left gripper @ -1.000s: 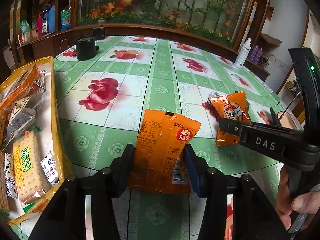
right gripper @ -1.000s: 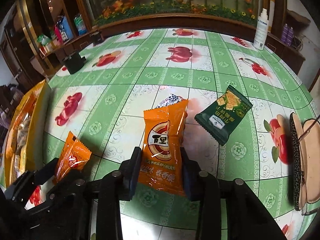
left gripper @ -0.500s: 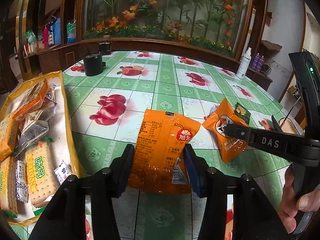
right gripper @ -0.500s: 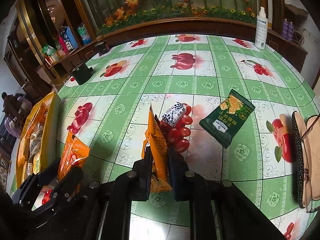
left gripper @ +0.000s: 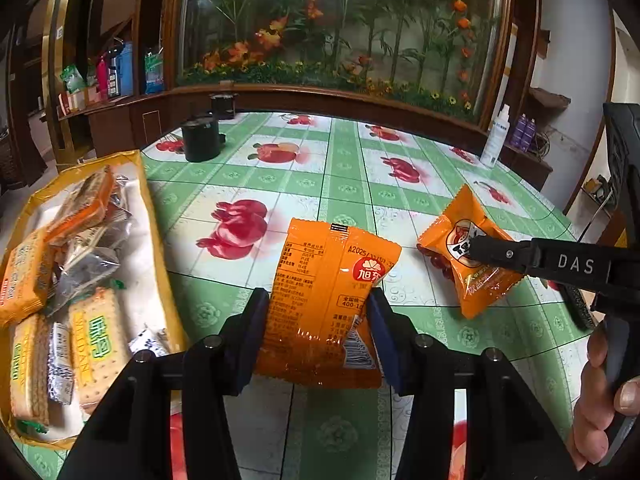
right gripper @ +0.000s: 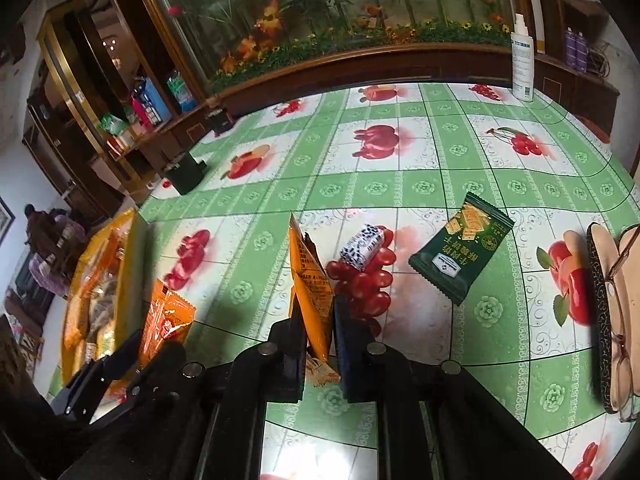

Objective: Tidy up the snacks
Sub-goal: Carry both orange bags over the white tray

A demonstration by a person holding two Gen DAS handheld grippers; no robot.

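Pinching light, crinkly orange snack packets low across their soft bodies, left hand-held gripper [left gripper: 316,334] and right hand-held gripper [right gripper: 316,330] each clamping one [left gripper: 326,304] [right gripper: 310,280] above the tabletop [right gripper: 400,188].

Looks like a home living or dining room. A round table [right gripper: 440,184] is wearing a green fruit-print cover, dark wooden shelving [right gripper: 132,120] is holding household bottles and packets, and a large flower-and-bamboo panel [left gripper: 340,28] is filling the back wall.
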